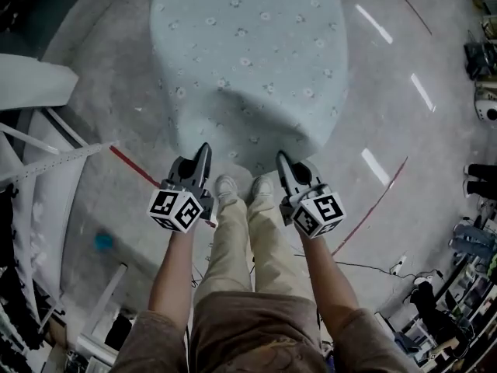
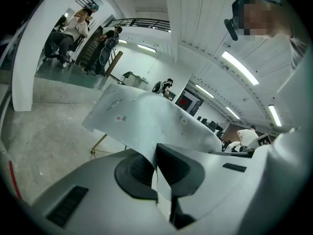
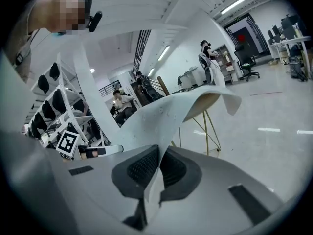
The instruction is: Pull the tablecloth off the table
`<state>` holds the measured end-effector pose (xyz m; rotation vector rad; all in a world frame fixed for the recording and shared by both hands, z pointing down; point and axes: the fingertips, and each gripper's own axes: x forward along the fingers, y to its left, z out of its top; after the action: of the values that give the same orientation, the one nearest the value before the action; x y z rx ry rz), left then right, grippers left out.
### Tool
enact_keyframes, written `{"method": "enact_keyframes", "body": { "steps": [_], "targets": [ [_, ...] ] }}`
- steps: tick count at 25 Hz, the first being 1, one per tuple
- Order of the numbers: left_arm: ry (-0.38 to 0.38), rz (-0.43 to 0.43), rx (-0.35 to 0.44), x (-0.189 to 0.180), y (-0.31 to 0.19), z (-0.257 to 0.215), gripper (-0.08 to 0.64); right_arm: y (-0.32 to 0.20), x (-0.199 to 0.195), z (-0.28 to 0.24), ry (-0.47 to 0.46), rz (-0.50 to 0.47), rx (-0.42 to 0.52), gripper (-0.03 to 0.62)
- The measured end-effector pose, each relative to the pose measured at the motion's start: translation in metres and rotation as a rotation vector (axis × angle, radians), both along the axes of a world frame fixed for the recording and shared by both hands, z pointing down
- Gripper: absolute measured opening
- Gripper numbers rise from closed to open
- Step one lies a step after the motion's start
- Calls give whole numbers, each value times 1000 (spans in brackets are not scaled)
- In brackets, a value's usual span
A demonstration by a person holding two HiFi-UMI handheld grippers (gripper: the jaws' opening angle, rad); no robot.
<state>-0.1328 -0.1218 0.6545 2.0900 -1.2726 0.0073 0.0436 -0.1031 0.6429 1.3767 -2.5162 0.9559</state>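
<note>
A pale blue tablecloth [image 1: 248, 53] with small flower prints covers the table ahead of me and hangs down its near end. My left gripper [image 1: 203, 151] is shut on the near hem at the left, and my right gripper [image 1: 281, 158] is shut on the hem at the right. In the left gripper view the tablecloth [image 2: 142, 116] runs up from between the dark pads [image 2: 134, 173], lifted off the table edge. The right gripper view shows the tablecloth [image 3: 166, 116] pinched the same way, with thin yellow table legs [image 3: 208, 126] bared beneath it.
White racks [image 1: 39, 154] stand close at my left. Red tape lines [image 1: 132, 169] cross the grey floor. Cluttered benches and cables [image 1: 474, 239] lie at the right. Several people [image 2: 73, 31] sit and stand far off in the hall.
</note>
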Motion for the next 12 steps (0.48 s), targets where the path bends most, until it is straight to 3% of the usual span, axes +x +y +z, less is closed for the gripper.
{"method": "enact_keyframes", "body": {
  "steps": [12],
  "targets": [
    [-65,15,56,3,-5,-130,20,-11,11,-125,-39,-20,91,8]
  ]
}}
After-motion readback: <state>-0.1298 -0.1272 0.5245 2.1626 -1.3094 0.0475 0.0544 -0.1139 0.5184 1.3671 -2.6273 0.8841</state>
